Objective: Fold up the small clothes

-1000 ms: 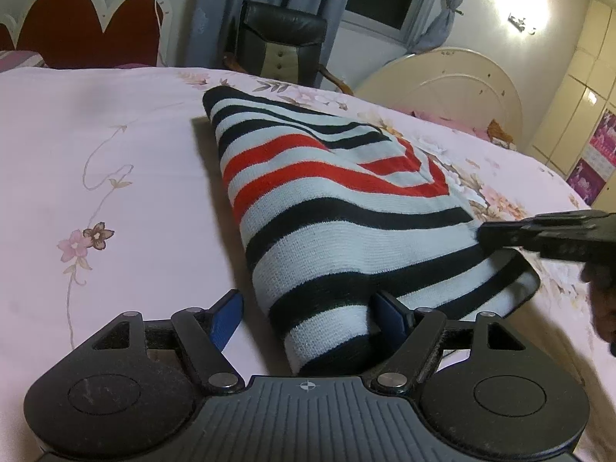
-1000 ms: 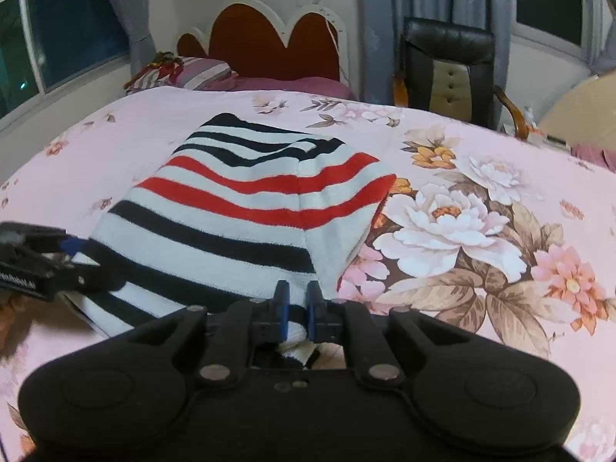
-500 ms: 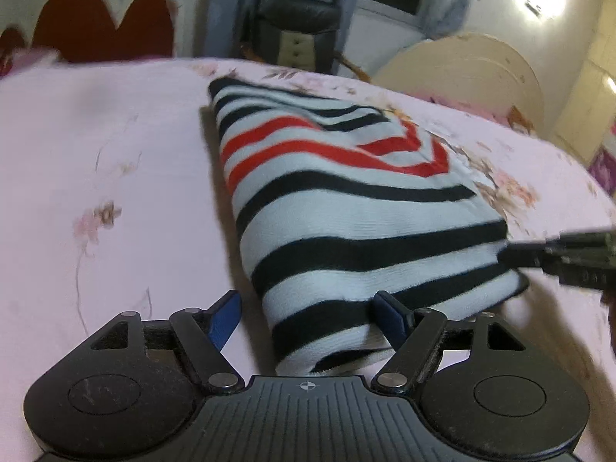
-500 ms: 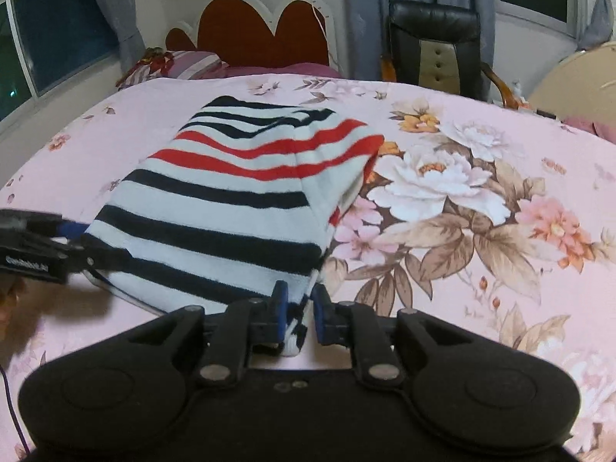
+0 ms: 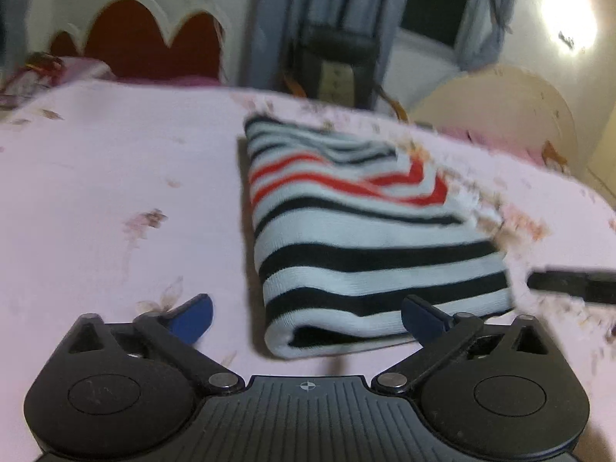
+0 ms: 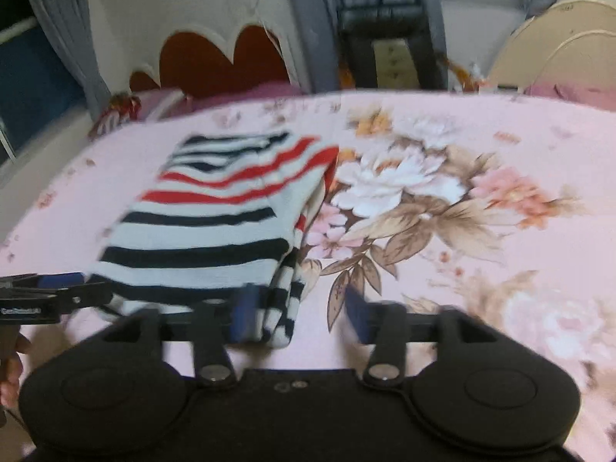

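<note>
A folded knit garment [image 5: 362, 238] with white, black and red stripes lies flat on the pink floral bedspread [image 5: 115, 192]. It also shows in the right wrist view [image 6: 215, 227]. My left gripper [image 5: 308, 313] is open, just in front of the garment's near edge, holding nothing. My right gripper [image 6: 300, 313] is open at the garment's near right corner, which lies between its blue fingers [image 6: 243, 312] but is not clamped. The right gripper's tip shows in the left wrist view [image 5: 569, 285], and the left gripper shows in the right wrist view [image 6: 50, 296].
A red and white headboard [image 6: 223, 61] and pillows [image 6: 134, 106] stand at the far end of the bed. A black chair [image 6: 389, 46] and grey curtains are behind it. A cream footboard [image 5: 496, 107] is at the right.
My right gripper has opened and let go of the garment's corner. Both grippers have pulled back from the garment, which now lies flat and folded.
</note>
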